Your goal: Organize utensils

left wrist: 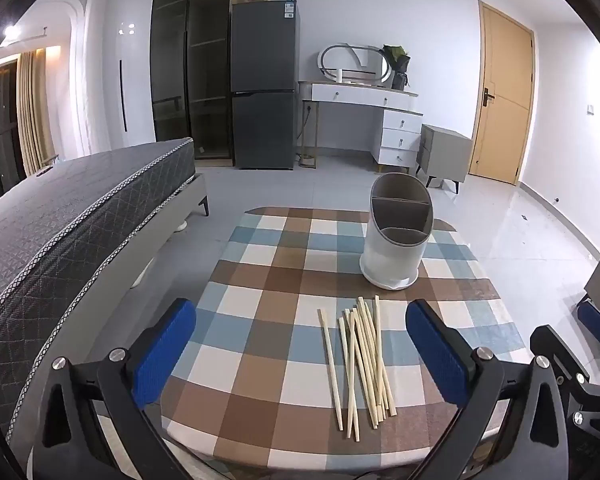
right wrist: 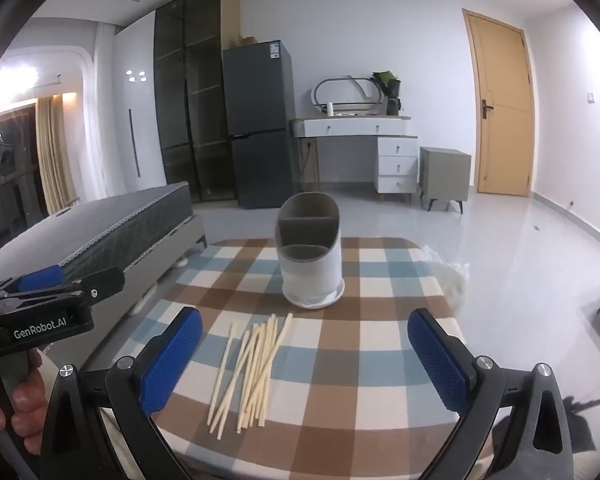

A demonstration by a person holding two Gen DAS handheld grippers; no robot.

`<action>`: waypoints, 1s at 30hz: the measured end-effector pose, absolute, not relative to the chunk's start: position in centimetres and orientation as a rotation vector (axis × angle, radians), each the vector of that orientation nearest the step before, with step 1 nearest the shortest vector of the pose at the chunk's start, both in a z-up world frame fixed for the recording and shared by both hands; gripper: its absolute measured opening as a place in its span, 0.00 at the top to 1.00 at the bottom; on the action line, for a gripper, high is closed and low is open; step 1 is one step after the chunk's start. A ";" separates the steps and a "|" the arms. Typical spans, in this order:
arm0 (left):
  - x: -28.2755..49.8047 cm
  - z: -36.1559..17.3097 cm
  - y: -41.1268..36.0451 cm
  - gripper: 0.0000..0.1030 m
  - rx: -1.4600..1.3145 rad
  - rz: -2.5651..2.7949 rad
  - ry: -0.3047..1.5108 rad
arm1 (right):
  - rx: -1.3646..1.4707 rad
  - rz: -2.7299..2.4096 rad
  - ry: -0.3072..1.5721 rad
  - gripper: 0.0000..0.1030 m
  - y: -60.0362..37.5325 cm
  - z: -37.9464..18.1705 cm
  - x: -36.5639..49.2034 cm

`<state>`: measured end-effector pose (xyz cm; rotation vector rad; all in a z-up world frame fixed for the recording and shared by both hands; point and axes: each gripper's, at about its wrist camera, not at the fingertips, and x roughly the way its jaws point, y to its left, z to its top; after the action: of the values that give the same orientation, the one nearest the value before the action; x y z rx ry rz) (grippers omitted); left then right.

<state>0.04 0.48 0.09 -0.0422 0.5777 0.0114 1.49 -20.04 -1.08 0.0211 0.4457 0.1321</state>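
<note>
Several pale wooden chopsticks (left wrist: 360, 364) (right wrist: 252, 368) lie in a loose heap on the checked tablecloth (left wrist: 260, 300) (right wrist: 380, 320). Behind them stands a white utensil holder (left wrist: 396, 236) (right wrist: 310, 252) with grey divided compartments, upright and with nothing in it. My left gripper (left wrist: 300, 344) hovers open above the near part of the table, the heap lying between its blue pads (left wrist: 164, 356). My right gripper (right wrist: 304, 356) is open too, over the same heap. Neither touches anything. The left gripper's body (right wrist: 40, 304) shows at the left of the right wrist view, held by a hand (right wrist: 24, 404).
A bed with a dark quilted mattress (left wrist: 80, 216) runs close along the table's left side. Grey tiled floor lies beyond the table, with a fridge (left wrist: 264, 84), a white dresser (left wrist: 380, 120) and a door (left wrist: 504, 96) at the far wall. A crumpled plastic bag (right wrist: 452, 280) sits off the right edge.
</note>
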 end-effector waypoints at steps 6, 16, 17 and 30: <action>0.0 0.1 0.5 0.01 -0.043 0.015 0.580 | 0.025 0.138 0.444 0.00 -19.9 -1.1 1.3; -0.2 0.2 0.5 0.01 -0.048 0.008 0.578 | 0.018 0.139 0.436 0.00 -19.6 -1.1 1.3; -0.2 0.2 0.5 0.01 -0.047 0.009 0.577 | 0.018 0.136 0.435 0.00 -19.6 -1.1 1.3; -0.3 0.3 0.6 0.01 -0.049 0.007 0.585 | 0.018 0.136 0.433 0.00 -19.9 -1.2 1.3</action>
<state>-0.30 0.56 0.34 -0.0494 0.5847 0.0073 1.31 -19.94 -1.22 0.0181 0.4327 0.1362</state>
